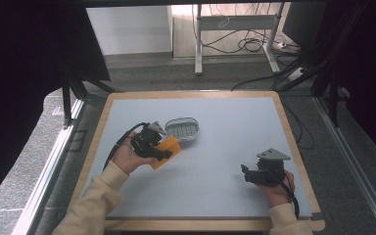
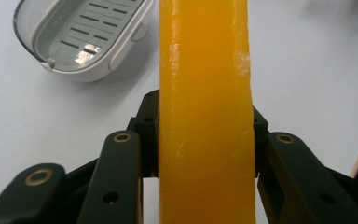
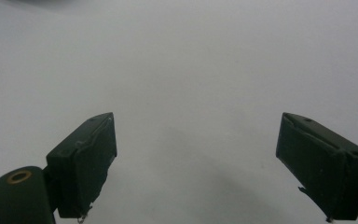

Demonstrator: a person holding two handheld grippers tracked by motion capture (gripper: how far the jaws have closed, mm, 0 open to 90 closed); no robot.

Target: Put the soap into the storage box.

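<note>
My left gripper (image 1: 164, 149) is shut on an orange soap bar (image 1: 167, 152), held a little above the table's left half. In the left gripper view the orange bar (image 2: 205, 112) stands edge-on between the two black jaws, which press on both its sides. Just beyond it lies a grey-and-white oval soap dish (image 1: 182, 129) with a slotted bottom (image 2: 88, 32), empty. My right gripper (image 1: 245, 174) rests low at the table's right front, open, its fingers (image 3: 86, 158) wide apart over bare grey surface.
The grey mat (image 1: 215, 161) covers a wooden-edged table (image 1: 293, 147). Beyond the far edge are a desk frame and loose cables (image 1: 245, 44) on the floor. Dark curtains stand at both sides.
</note>
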